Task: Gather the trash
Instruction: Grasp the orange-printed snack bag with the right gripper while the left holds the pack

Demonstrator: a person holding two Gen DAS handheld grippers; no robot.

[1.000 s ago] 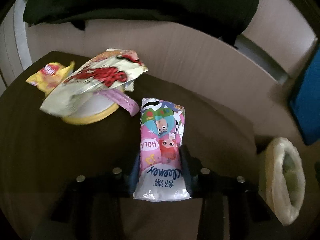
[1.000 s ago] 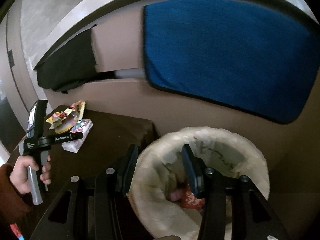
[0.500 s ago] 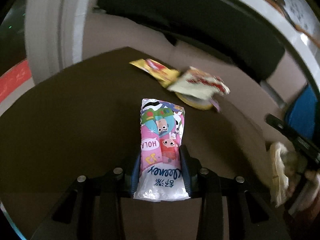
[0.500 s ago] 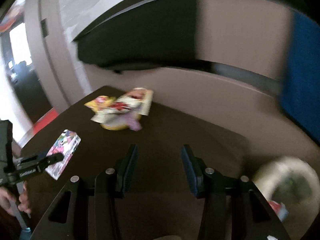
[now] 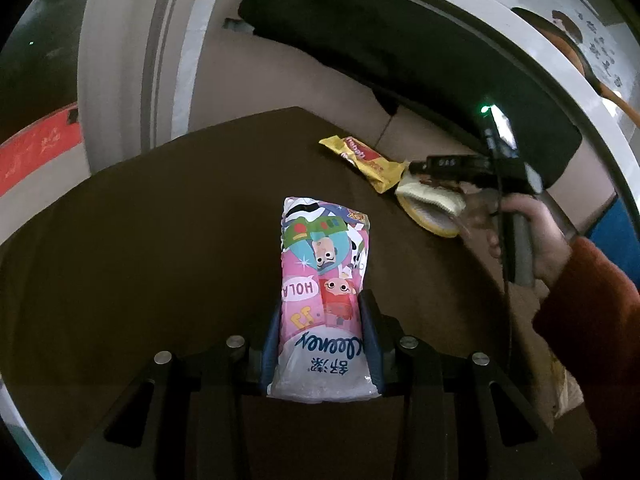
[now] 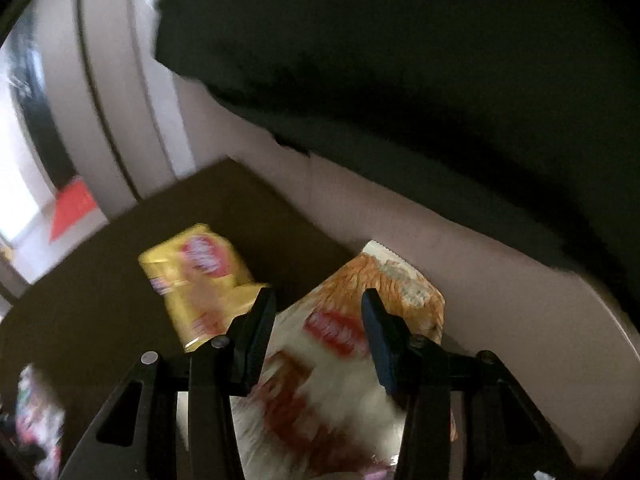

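While the left claw pinches the tissue pack above the dark table, the right claw, parted and empty after narrowing slightly, hangs over the noodle wrapper beside the yellow snack packet near the table's far edge. Next: lower and pinch the wrapper.

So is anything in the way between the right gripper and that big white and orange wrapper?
Nothing visible. The right gripper hangs directly over the white and orange wrapper, its jaws open with the wrapper showing between them. The yellow wrapper lies off to the side on the dark table, not in the path.
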